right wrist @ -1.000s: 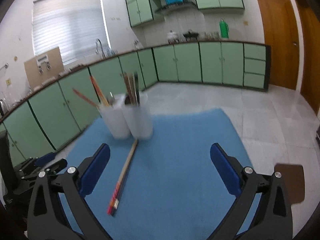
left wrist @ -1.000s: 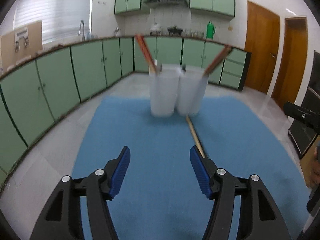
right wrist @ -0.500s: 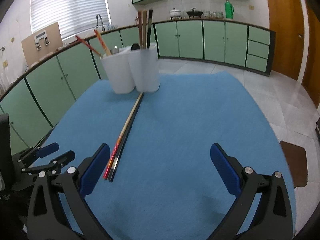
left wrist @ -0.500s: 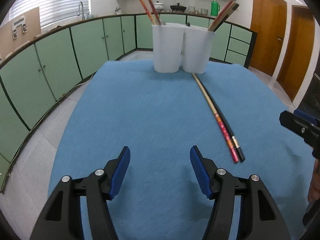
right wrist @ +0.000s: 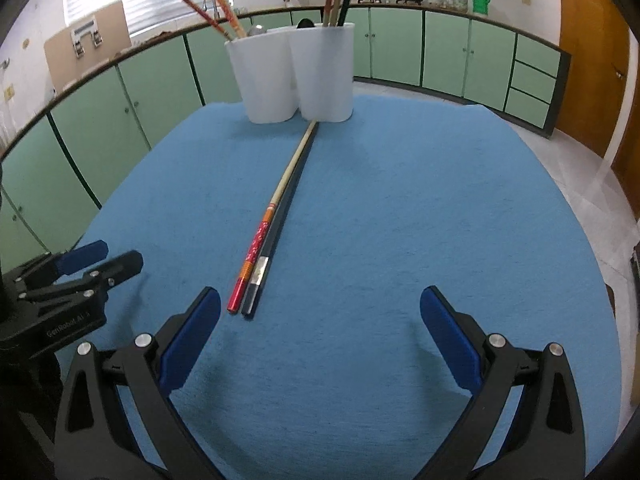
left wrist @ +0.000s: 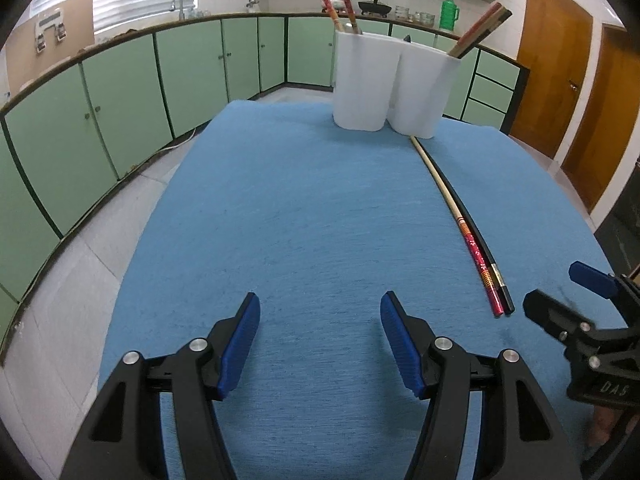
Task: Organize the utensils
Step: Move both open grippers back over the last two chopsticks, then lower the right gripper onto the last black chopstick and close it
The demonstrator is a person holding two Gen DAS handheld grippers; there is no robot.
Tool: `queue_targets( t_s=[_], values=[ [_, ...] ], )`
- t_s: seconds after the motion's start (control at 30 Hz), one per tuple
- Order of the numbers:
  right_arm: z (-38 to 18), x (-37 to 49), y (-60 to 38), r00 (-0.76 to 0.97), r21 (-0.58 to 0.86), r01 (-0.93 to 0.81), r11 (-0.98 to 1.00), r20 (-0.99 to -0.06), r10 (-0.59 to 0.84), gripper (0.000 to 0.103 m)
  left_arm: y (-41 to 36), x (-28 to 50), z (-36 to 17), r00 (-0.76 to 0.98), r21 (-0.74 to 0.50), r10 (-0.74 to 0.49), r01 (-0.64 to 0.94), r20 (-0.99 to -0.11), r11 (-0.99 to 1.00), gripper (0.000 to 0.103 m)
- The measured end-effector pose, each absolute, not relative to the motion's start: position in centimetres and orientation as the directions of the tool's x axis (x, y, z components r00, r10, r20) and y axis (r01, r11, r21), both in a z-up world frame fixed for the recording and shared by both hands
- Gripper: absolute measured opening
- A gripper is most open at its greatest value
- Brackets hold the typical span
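Right now I have both tools low over the blue-covered surface (left wrist: 304, 208): my left hand-held gripper (left wrist: 319, 338) stands partly open with nothing between its blue pads, and my right hand-held gripper (right wrist: 320, 332) is spread wide and equally empty. Two loose chopsticks, the red-patterned chopstick (right wrist: 276, 208) and the black chopstick (right wrist: 285, 210), lie touching side by side, their near ends just ahead of my right gripper's left finger and off to the right of my left gripper, well apart from it. Their far tips reach the foot of the white twin-cup holder (right wrist: 294, 74) at the far edge, which already has other chopsticks standing in it.
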State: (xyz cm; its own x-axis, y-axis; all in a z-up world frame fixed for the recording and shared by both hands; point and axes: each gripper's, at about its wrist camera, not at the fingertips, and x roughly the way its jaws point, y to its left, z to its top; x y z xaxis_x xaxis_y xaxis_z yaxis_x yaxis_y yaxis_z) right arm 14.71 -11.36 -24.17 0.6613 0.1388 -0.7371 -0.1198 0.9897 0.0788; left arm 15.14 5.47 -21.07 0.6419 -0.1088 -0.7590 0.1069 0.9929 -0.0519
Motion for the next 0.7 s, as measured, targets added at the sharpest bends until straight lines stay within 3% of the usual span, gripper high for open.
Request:
queue_targets(
  t_s=[0.1, 0.23, 0.7],
  values=[
    [-24.4, 14.9, -10.6, 0.649, 0.049, -0.135, 0.990, -0.750, 0.126, 0.094, 5.4, 15.4, -21.3, 0.634, -0.052, -0.108, 0.107, -0.766, 0.993, 0.062],
    [-25.0, 15.3, -10.3, 0.624, 0.032, -0.142, 0.989, -0.773, 0.114, 0.080, 5.2, 15.8, -21.3, 0.628, -0.053, -0.111, 0.111, -0.770, 0.992, 0.062],
    [-25.3, 15.6, -11.3, 0.609, 0.001, -0.080, 0.997, -0.792, 0.050, 0.075, 5.0, 15.8, -21.5, 0.625, -0.051, -0.110, 0.110, -0.773, 0.993, 0.062]
  ],
)
